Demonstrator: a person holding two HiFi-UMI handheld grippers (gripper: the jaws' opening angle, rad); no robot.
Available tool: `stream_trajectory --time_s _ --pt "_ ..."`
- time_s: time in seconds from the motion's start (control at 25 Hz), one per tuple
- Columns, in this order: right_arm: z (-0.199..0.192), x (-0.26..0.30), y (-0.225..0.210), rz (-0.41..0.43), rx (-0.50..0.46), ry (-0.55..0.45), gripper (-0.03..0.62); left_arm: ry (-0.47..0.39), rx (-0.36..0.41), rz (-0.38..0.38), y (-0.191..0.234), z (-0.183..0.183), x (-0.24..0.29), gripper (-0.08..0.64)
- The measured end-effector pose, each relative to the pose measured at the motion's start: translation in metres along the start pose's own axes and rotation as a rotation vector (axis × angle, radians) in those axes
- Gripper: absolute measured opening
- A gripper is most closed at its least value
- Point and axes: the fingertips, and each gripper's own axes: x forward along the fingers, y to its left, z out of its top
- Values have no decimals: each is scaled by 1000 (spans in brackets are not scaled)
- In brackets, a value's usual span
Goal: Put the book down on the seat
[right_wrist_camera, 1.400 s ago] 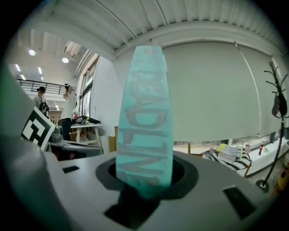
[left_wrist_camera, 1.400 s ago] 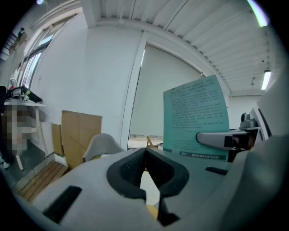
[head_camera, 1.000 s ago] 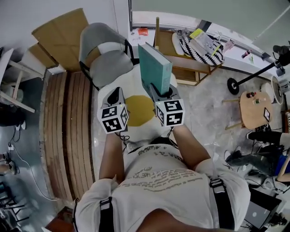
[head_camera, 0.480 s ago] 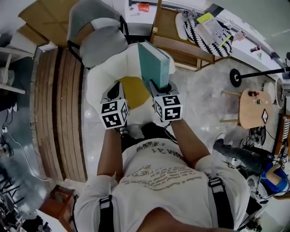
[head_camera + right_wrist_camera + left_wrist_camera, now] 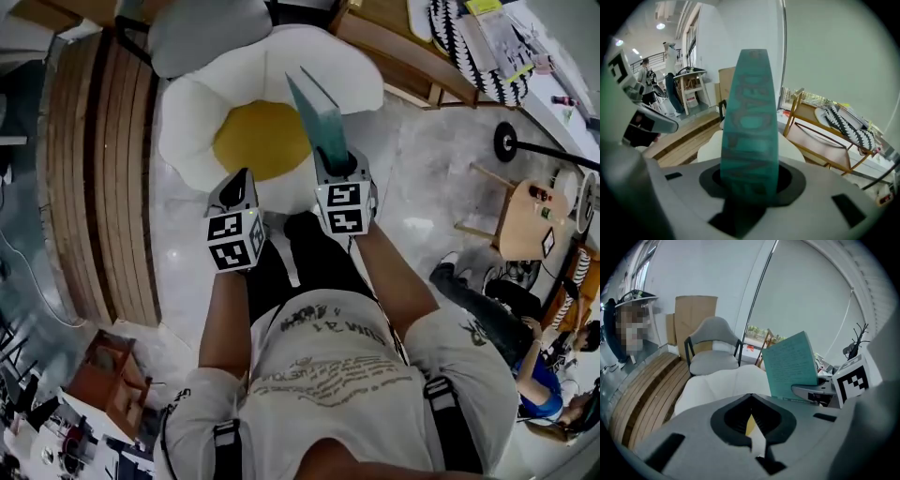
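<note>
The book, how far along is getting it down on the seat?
Done: the right gripper is shut on the book. In hand: it's held upright over the white flower-shaped seat, not yet set down. Left: lay it down and release. The left gripper is empty.

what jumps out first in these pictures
A teal book held on end in the right gripper sits at the centre of the head view. Just beyond it spreads the seat, a white flower-shaped cushion with a yellow middle, low on the pale floor. The left gripper hovers empty beside the right one.
</note>
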Motion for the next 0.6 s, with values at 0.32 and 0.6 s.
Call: stream_trajectory --time_s 0.32,0.6 --pt "-84 90 15 -116 -355 65 164 141 -2 -26 29 -88 40 18" --pt "-154 162 24 -292 -987 42 164 180 -76 -29 46 -137 84 18"
